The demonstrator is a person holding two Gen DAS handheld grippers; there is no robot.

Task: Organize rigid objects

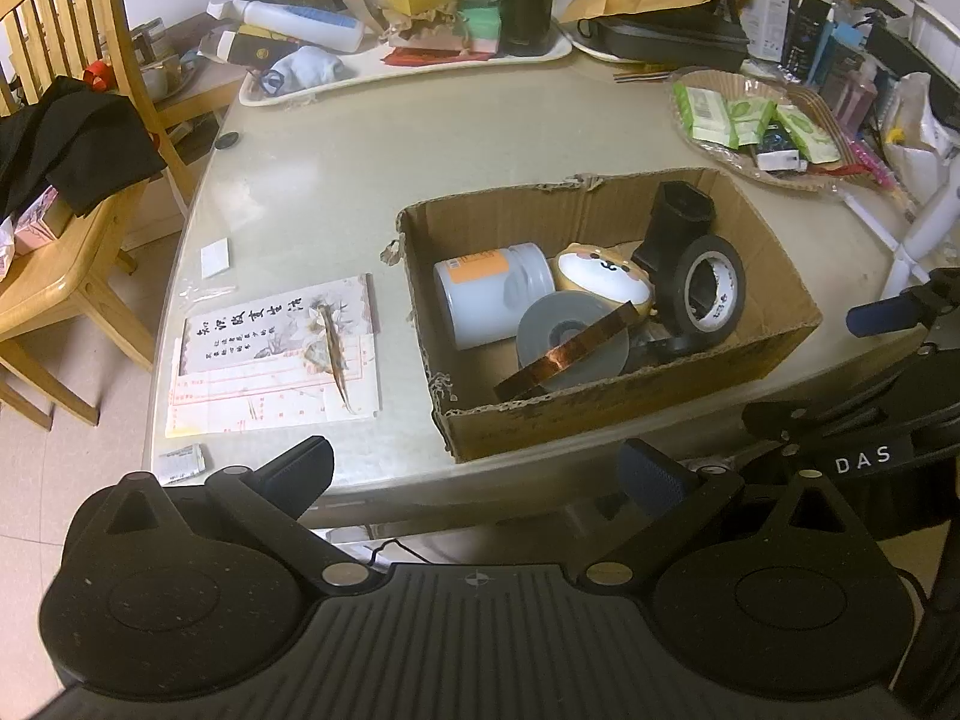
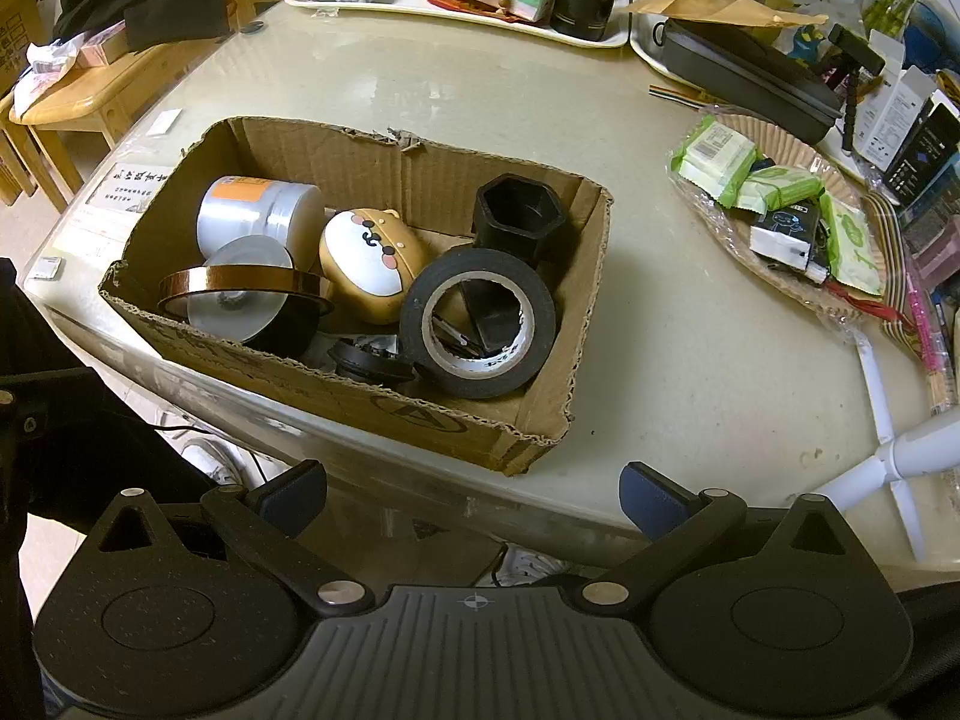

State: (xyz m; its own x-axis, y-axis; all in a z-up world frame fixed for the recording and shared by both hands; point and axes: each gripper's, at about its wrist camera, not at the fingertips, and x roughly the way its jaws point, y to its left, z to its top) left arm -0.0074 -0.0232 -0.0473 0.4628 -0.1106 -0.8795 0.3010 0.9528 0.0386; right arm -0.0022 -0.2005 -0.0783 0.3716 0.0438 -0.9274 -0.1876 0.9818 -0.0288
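Observation:
A torn cardboard box (image 1: 612,414) (image 2: 384,414) sits at the table's near edge. Inside lie a white jar with an orange label (image 1: 489,297) (image 2: 258,213), a grey tape roll (image 1: 570,339) (image 2: 240,300), a thin amber tape ring (image 1: 564,354) (image 2: 240,279), a tan animal-face toy (image 1: 603,273) (image 2: 372,264), a black tape roll (image 1: 708,285) (image 2: 480,324), a black hexagonal holder (image 1: 681,219) (image 2: 519,210) and a small black cap (image 2: 369,360). My left gripper (image 1: 477,477) and my right gripper (image 2: 474,495) hang open and empty just short of the box, off the table's edge.
Papers with tweezers (image 1: 333,354) lie left of the box. A wicker tray of packets (image 1: 762,126) (image 2: 786,210) sits to the right, cluttered white trays (image 1: 414,66) (image 2: 456,6) at the back, a wooden chair (image 1: 66,192) on the left, a white stand (image 2: 900,456) at right.

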